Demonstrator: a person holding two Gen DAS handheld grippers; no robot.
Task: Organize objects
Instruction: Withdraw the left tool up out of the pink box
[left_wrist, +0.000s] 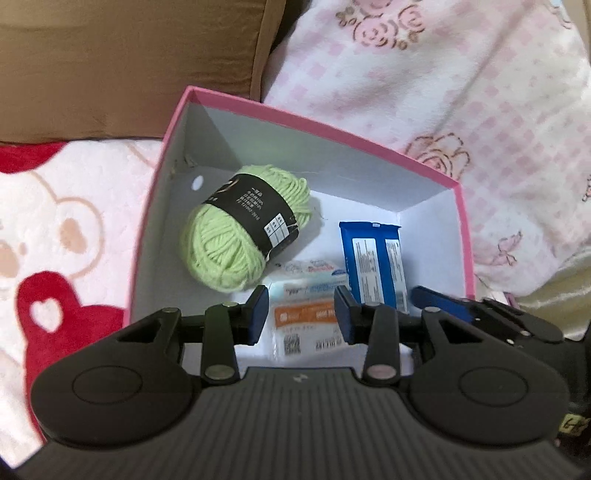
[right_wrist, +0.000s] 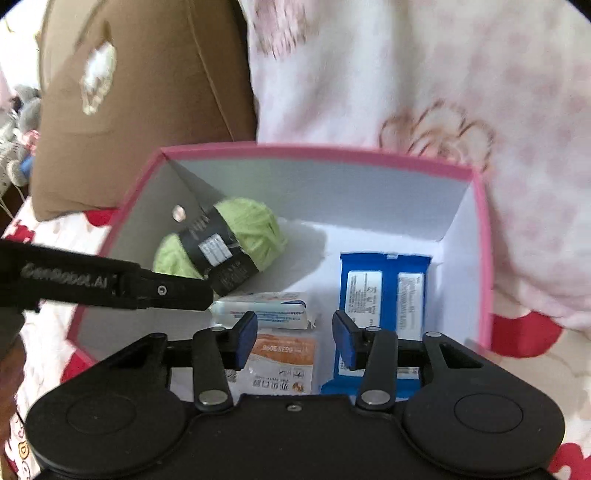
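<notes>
A pink box (left_wrist: 314, 125) with a white inside stands open on the bedding. In it lie a green yarn ball (left_wrist: 218, 251) with a black label, a blue packet (left_wrist: 373, 258), a white tissue pack (left_wrist: 314, 269) and an orange-and-white packet (left_wrist: 306, 317). My left gripper (left_wrist: 301, 317) hovers open over the near end of the box, with nothing between its blue pads. Over the same end, my right gripper (right_wrist: 295, 341) is open and empty above the orange-and-white packet (right_wrist: 284, 347) and the blue packet (right_wrist: 384, 291). The yarn ball (right_wrist: 255, 225) lies at the back left.
A brown cushion (left_wrist: 129, 74) lies behind the box on the left. A pink-and-white floral blanket (left_wrist: 443, 92) is heaped behind and to the right. Red-and-white bear-print fleece (left_wrist: 55, 221) lies to the box's left. A grey plush toy (right_wrist: 26, 110) sits far left.
</notes>
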